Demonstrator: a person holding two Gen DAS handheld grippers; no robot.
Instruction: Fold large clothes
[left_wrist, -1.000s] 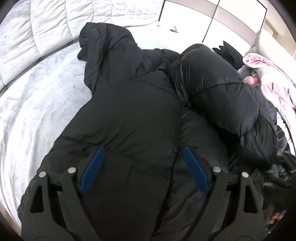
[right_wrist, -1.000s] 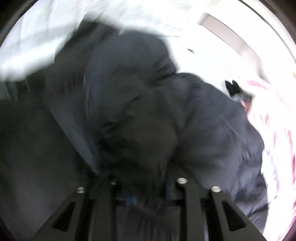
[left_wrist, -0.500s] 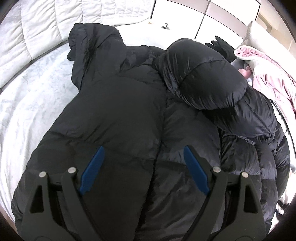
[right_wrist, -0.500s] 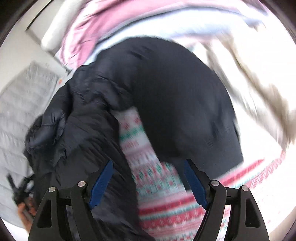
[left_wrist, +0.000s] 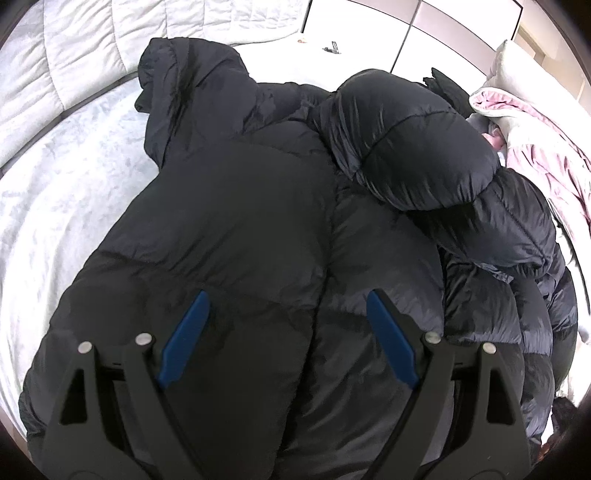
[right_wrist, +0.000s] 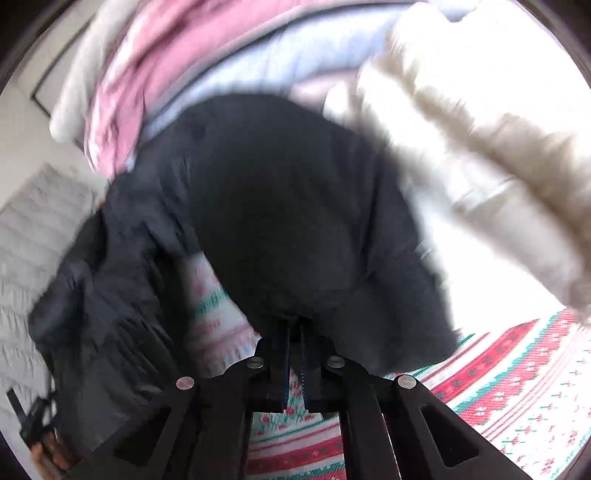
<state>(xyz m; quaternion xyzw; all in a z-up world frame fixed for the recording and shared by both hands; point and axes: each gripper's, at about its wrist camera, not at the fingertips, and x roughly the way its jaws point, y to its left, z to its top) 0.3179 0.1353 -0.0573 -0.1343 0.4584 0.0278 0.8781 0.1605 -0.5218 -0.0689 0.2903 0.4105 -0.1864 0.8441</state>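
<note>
Puffy and slick, the black hooded down jacket (left_wrist: 236, 221) lies spread across the pale grey bedspread (left_wrist: 55, 192), hood toward the quilted headboard (left_wrist: 74, 48), one fat sleeve (left_wrist: 406, 147) already folded over its chest. Beyond it, at the bed's far right edge, sits a pink coat (left_wrist: 535, 147).

The left gripper (left_wrist: 288, 332) hovers over the jacket's lower body, blue-padded fingers (left_wrist: 184, 332) spread wide and gripping nothing. The right gripper (right_wrist: 293, 332), in its own blurred view, has its fingers pressed nearly together on a dark fabric edge of the jacket, above a red-and-green patterned blanket (right_wrist: 517, 369); a cream garment (right_wrist: 498, 166) lies off to the right. How much cloth is pinched cannot be made out through the blur.

By the look of it, the jacket is light for its bulk, soft, springy with trapped air, and its shell slippery. A thin pinch will likely slide off; better to bite a seam, the hem or a cuff, and press the fold down so it does not puff open again.
</note>
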